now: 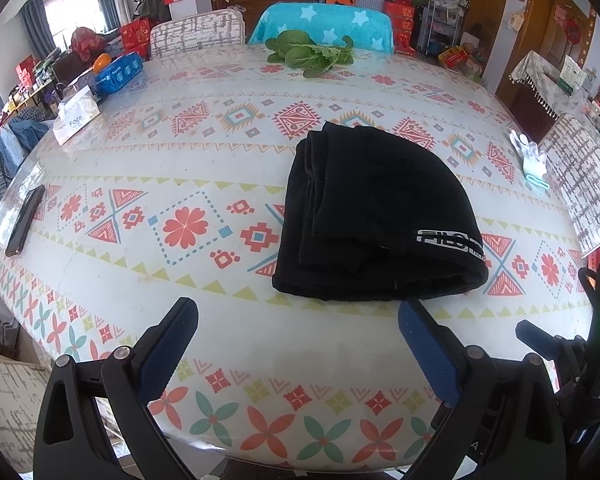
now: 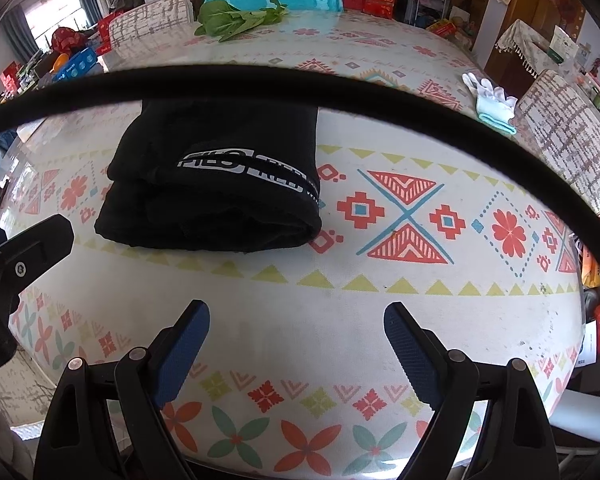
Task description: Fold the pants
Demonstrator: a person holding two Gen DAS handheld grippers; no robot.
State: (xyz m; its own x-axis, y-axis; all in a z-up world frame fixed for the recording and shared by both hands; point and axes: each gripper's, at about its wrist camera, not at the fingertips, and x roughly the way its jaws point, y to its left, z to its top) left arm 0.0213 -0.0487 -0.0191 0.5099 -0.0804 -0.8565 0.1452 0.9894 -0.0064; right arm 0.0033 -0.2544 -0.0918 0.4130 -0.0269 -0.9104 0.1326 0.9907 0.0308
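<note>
Black pants lie folded into a compact stack on the patterned table, white lettering on the near right edge. In the right wrist view the same pants sit to the upper left. My left gripper hovers open over the table just in front of the stack, nothing between its blue pads. My right gripper is open too, above bare tablecloth right of the pants, touching nothing. A black cable arcs across the right wrist view and hides the pants' far end.
Leafy greens lie at the far edge. A tissue box and a blue pack stand far left, a phone at the left edge, white gloves at the right. Chairs ring the table.
</note>
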